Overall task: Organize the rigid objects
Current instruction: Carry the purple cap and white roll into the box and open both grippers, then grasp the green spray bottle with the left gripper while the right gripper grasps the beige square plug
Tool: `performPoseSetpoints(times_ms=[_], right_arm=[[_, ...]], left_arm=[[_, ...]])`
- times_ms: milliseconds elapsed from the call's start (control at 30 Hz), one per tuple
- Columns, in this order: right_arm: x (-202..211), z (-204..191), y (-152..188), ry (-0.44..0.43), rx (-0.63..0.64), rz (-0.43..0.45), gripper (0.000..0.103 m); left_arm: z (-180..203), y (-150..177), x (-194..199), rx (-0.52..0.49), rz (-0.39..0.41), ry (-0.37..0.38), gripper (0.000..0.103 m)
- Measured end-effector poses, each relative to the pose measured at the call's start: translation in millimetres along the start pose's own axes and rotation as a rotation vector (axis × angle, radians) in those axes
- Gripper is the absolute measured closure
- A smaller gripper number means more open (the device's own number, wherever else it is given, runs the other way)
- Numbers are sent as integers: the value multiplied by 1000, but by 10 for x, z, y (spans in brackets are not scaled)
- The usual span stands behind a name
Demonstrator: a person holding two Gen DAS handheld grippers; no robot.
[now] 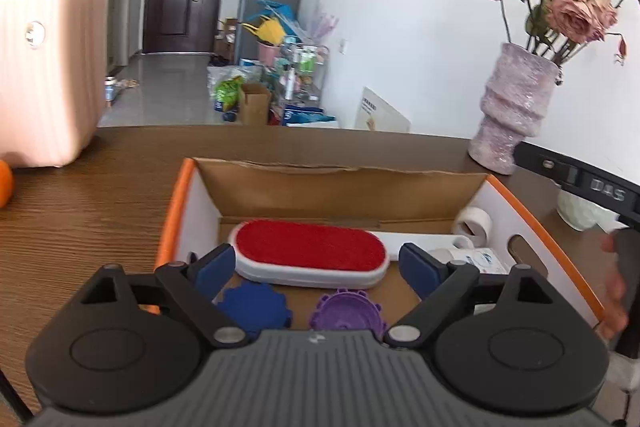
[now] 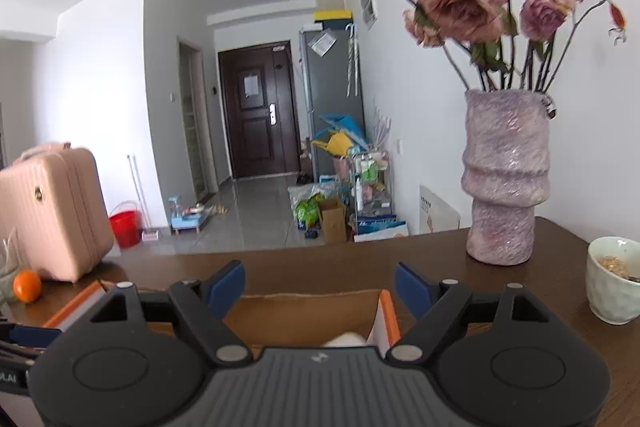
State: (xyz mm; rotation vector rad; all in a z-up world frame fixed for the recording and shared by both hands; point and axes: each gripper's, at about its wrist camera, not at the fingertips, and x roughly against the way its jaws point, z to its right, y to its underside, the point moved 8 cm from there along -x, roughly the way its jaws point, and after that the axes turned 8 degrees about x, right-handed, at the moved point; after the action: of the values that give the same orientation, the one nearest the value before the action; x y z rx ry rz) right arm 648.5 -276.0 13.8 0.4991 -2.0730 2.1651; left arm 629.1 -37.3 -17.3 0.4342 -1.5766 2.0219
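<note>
Cardboard box with orange rim (image 1: 172, 223), mid-frame, holds my sorted pieces.
Red-faced white lint brush (image 1: 310, 253) lies flat inside; left gripper (image 1: 316, 265) and right gripper (image 2: 320, 285) both gape, empty, free to fetch more.

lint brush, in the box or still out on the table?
In. The lint brush lies flat on the floor of the cardboard box, red pad up, inside its walls. The left hand-held gripper hangs open above it, not touching.
</note>
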Motion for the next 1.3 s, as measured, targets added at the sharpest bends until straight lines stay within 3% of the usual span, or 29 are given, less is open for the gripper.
performPoseSetpoints(times_ms=[100, 133, 167, 333, 467, 700, 833, 1000, 1067, 1200, 1300], right_arm=[[244, 42, -106, -15, -14, 28, 22], [360, 60, -136, -26, -18, 38, 21], [482, 85, -162, -32, -23, 48, 21], [1131, 228, -206, -45, -23, 48, 18], [1772, 164, -102, -74, 55, 47, 16], [2801, -212, 458, -118, 196, 58, 7], [3150, -455, 917, -79, 243, 67, 7], [3463, -559, 1385, -70, 142, 45, 7], [3519, -563, 1521, -64, 126, 48, 7], [3487, -518, 1666, 32, 136, 32, 7], [3490, -473, 1667, 33, 108, 36, 7]], left_arm=[[-26, -56, 218, -6, 34, -42, 9], [-16, -67, 338, -7, 56, -32, 1], [-4, -65, 465, -17, 76, -14, 0], [-43, 67, 1033, -71, 95, -86, 0], [-94, 270, 1609, -83, 130, -103, 0], [-14, 1049, 2515, -114, 197, -55, 0], [39, 1621, 2851, -99, 233, -28, 0], [136, 2252, 3112, -104, 231, -1, 0], [160, 2345, 3128, -143, 230, -16, 0], [173, 2366, 3071, -166, 202, -69, 0], [186, 2381, 3017, -163, 200, -66, 0]])
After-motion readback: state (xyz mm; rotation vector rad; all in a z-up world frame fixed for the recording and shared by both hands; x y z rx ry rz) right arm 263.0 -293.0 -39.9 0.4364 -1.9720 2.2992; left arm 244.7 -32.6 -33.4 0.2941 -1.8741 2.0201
